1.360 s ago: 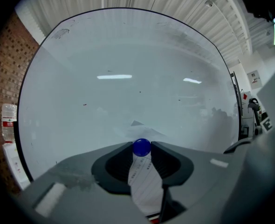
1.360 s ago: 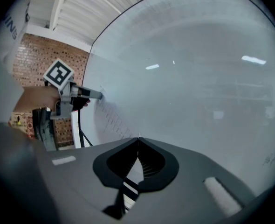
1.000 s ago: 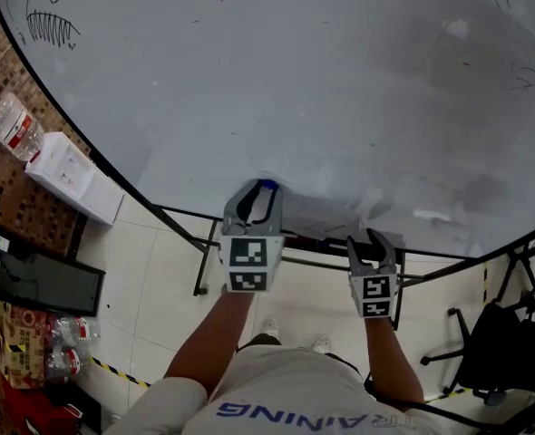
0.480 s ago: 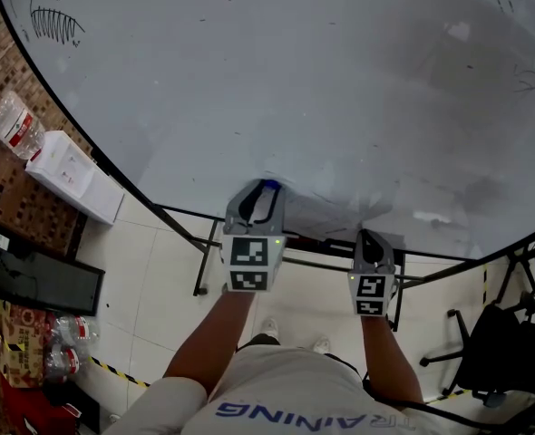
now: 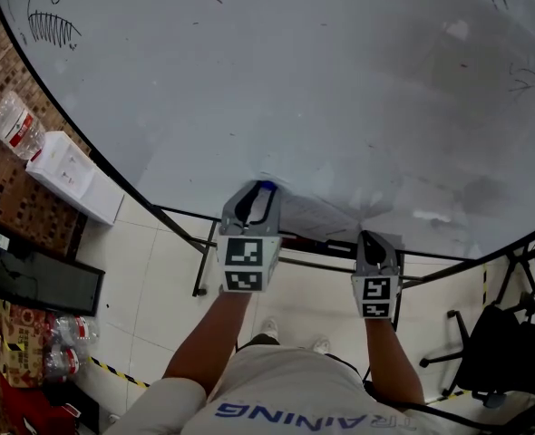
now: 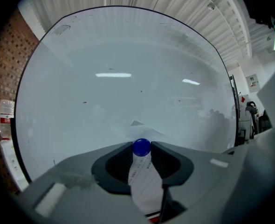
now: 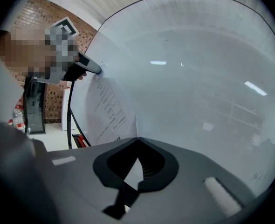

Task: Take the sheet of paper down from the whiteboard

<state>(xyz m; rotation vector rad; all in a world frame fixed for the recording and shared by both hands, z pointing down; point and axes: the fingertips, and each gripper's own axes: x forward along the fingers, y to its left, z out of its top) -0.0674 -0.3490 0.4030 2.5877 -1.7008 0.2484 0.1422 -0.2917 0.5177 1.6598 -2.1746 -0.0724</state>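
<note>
Right fingers: my right gripper (image 7: 137, 143) is clamped tight on the near edge of the sheet of paper (image 7: 107, 108).
Left fingers: my left gripper (image 6: 141, 143) pinches the blue magnet (image 6: 141, 148) at the sheet's far end.
Sheet: low on the whiteboard (image 5: 295, 80), apparently lengthwise from gripper to gripper.

Seen from above: person's left forearm (image 5: 206, 344) and right forearm (image 5: 393, 365) reach fwd, side by side. Left gripper (image 5: 262, 189): jaws partly apart, tips pinching a blue magnet (image 6: 141, 147). Right gripper (image 5: 371, 237): jaws together, w/ edge of the sheet of paper (image 7: 107, 110) nipped between tips.
</note>
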